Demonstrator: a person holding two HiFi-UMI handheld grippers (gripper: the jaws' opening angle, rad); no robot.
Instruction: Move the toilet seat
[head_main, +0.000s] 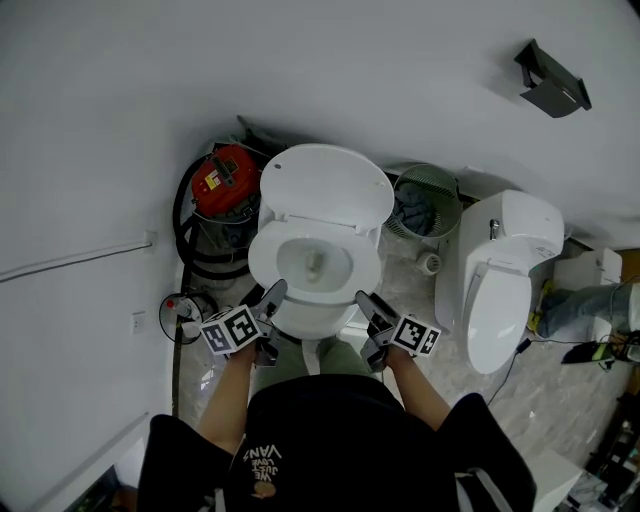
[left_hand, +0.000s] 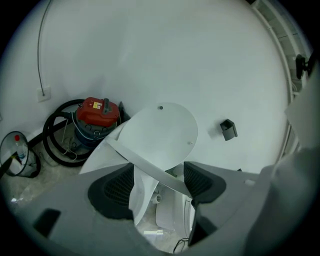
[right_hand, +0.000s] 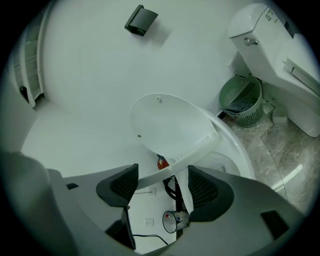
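**A:** What are the grippers doing?

**B:** The left gripper (left_hand: 159, 172) is gripping the seat (head_main: 265, 260) at its front left. The right gripper (right_hand: 163, 175) is gripping it at its front right. Both pairs of jaws are standing fairly wide, each spanning the seat's rim, with a pad pressing on either side.

**A:** And where is the seat sitting?

**B:** It's hanging partway up, hinged at the back. Its front is tilting clear of the bowl (head_main: 318, 262), below the lid (head_main: 325, 185), which is leaning upright against the wall. In the right gripper view, the wall is showing through the gap between seat and lid.

**A:** What's standing around the toilet?

**B:** A red vacuum (head_main: 225, 178) with a black hose is sitting on the floor to its left, against the wall. A green bin (head_main: 425, 205) is sitting to its right, between it and a second toilet (head_main: 505, 270), whose lid is lying shut.

**A:** And the person?

**B:** They're standing right at the bowl's front, holding one gripper in each hand, with both arms reaching forward.
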